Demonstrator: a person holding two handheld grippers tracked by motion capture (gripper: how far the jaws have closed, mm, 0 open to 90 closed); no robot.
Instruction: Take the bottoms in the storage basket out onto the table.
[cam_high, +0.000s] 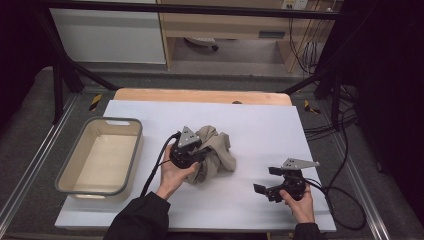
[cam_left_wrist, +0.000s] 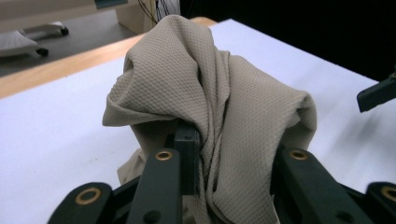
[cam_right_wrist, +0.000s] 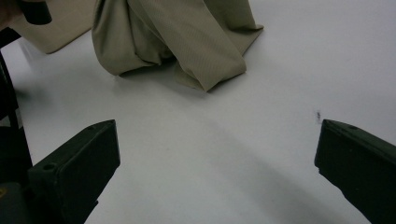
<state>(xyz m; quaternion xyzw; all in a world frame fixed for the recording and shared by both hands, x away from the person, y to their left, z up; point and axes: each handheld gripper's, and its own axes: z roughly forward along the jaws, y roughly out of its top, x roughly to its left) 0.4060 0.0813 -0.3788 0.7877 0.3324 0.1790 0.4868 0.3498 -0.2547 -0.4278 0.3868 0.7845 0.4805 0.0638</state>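
A crumpled beige cloth (cam_high: 218, 150) lies near the middle of the white table cover. My left gripper (cam_high: 198, 157) is at the cloth's left side, shut on a bunch of its fabric. In the left gripper view the cloth (cam_left_wrist: 219, 93) rises in a hump over the jaws, and folds are pinched between them at the left gripper (cam_left_wrist: 236, 149). My right gripper (cam_high: 267, 180) rests low near the front right of the table, apart from the cloth, with its jaws wide open. In the right gripper view the right gripper (cam_right_wrist: 217, 154) has only bare table between its jaws, and the cloth (cam_right_wrist: 187, 37) lies beyond.
A grey-rimmed beige bin (cam_high: 65, 170) stands at the table's left side. The white cover (cam_high: 260, 125) has free room to the right of and behind the cloth. Cables trail from both grippers, with several more beside the table's right edge (cam_high: 345, 165).
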